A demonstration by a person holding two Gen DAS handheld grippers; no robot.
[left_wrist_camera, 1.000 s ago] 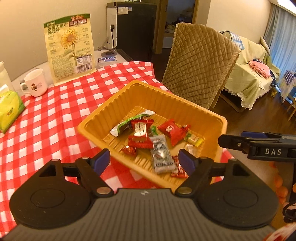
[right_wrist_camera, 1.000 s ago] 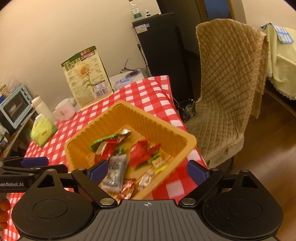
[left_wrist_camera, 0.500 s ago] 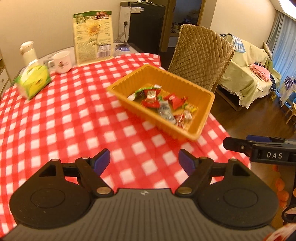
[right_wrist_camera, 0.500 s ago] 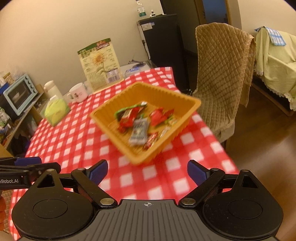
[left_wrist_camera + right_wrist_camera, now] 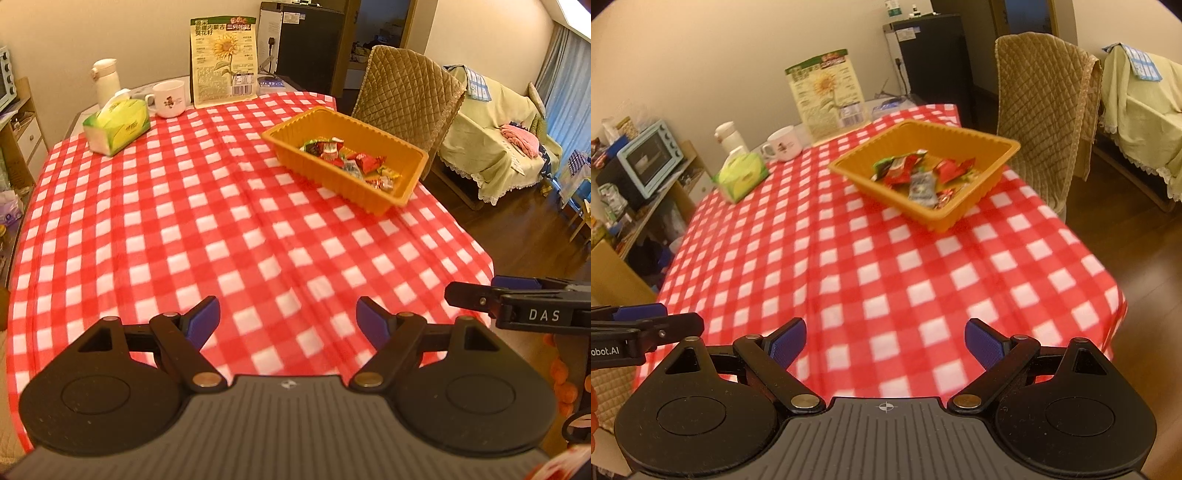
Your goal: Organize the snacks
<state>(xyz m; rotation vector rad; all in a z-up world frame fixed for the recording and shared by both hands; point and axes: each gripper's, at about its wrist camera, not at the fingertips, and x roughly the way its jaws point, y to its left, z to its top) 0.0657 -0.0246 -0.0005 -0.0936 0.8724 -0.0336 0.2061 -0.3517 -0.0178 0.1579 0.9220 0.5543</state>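
While I am pulling both back from the tray (image 5: 369, 188), now far off at one o'clock with the snacks (image 5: 347, 160) inside, each hand-held gripper (image 5: 288, 317) (image 5: 885, 339) is gaping wide, empty; sorting looks finished.

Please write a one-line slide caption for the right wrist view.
Open right hand-held gripper above red-and-white checked tablecloth; orange plastic tray holds wrapped snacks.

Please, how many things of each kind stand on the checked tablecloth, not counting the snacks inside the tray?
Orange tray: 1
Tissue box: 1
White mug: 1
Sunflower seed bag: 1
Total: 4
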